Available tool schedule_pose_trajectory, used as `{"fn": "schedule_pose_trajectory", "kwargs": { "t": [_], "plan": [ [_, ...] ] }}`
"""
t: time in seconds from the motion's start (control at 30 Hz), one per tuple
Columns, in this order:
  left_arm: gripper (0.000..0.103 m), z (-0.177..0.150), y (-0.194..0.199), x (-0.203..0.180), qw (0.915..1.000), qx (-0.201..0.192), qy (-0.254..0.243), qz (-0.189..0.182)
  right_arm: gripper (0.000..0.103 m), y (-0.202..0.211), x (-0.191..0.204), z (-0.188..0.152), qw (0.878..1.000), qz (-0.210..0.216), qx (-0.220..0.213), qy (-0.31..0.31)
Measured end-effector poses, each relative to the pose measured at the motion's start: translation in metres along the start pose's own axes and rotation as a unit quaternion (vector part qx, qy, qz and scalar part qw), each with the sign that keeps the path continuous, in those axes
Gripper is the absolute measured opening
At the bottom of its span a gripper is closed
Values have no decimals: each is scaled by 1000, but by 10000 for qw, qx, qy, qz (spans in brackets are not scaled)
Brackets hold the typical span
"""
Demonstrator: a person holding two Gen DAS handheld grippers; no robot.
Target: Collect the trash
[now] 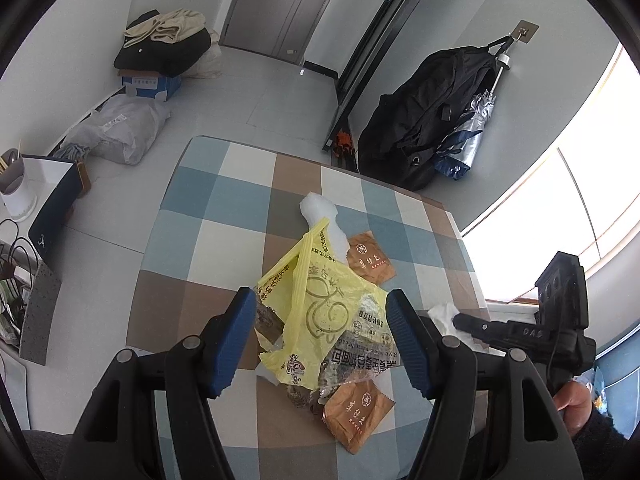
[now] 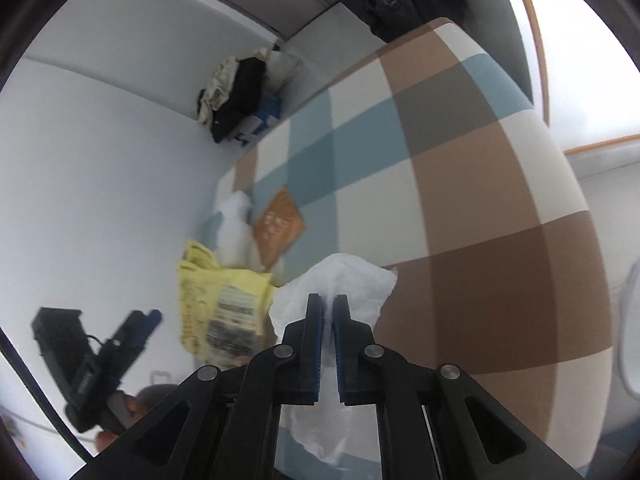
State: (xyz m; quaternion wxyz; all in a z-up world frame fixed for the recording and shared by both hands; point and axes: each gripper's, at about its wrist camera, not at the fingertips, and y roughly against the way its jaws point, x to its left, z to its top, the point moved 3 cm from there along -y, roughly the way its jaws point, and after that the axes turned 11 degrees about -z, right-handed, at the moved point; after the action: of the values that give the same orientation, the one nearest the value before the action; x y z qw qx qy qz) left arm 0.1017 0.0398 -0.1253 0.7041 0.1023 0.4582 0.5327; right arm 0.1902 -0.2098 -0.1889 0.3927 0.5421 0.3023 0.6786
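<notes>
Pinching white tissue (image 2: 340, 280), right tongs (image 2: 328, 300)

Both wrist views close, angled down; share checkered table (image 1: 208, 208), yellow bag (image 2: 200, 292).

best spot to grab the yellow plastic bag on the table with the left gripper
Grip the yellow plastic bag at its twisted handle strip, which stands up off the checked table and narrows to a graspable ridge. Come from above with the open left gripper; the flat body under the wrappers offers no edge.
</notes>
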Motion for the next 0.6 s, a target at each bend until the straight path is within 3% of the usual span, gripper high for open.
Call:
{"fn": "schedule_pose_trajectory", "kwargs": {
  "t": [0.07,0.13,0.2,0.3,0.47,0.6],
  "plan": [
    [63,0,-2,0,10000,17,-2,-2,17,3,-1,-1,9994,-245,-13,259],
    [63,1,-3,-1,10000,31,-10,-6,48,9,0,-2,9970,-568,-128,508],
    [63,1,-5,-2,10000,41,-16,-14,58,18,0,-1,9925,-877,-377,763],
    [63,0,-6,-3,10000,64,-29,-39,59,32,1,0,9837,-1272,-570,1139],
    [63,1,-5,-3,10000,63,-24,-46,59,41,27,-1,9767,-1147,-665,1686],
    [63,4,-1,2,9999,-25,123,-77,59,31,63,-8,9529,-1513,-690,2535]
  ]
}}
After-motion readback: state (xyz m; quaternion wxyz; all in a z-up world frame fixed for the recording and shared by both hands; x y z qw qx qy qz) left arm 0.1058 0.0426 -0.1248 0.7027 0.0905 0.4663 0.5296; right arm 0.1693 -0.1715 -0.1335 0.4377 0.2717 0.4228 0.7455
